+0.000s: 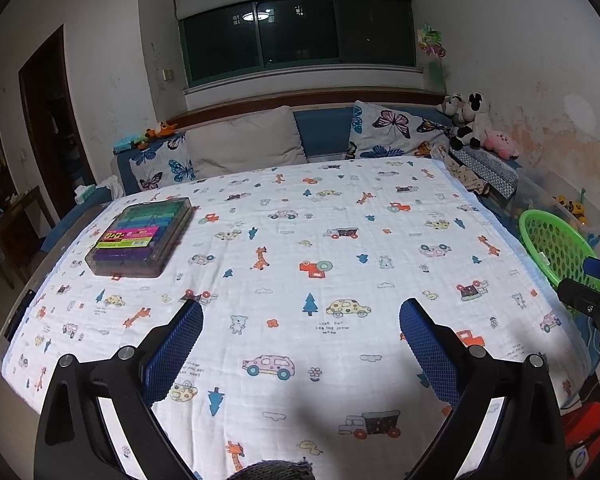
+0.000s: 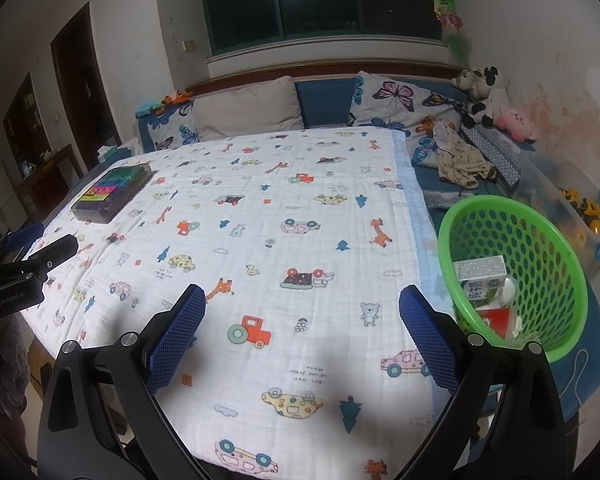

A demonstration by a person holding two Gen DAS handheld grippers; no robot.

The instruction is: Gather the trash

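- One desk (image 1: 380,208), draped in a white cloth (image 2: 300,240) printed with cars and giraffes, fills both views.
- Beside its right edge stands a green basket (image 2: 572,264) holding the trash: a milk carton (image 2: 482,294), a grey box (image 2: 480,268) and a red packet (image 2: 496,318).
- Left hand-held gripper (image 1: 300,344) hovers level above the cloth, jaws spread wide, holding nothing.
- Right hand-held gripper (image 2: 302,340) likewise hovers wide open and empty, next to the basket.
- A box of coloured markers (image 1: 140,236) lies at the far left.

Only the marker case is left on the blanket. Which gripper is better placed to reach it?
Left. The marker case lies at the blanket's left side, nearer the open left gripper; the right gripper sits beside the green basket.
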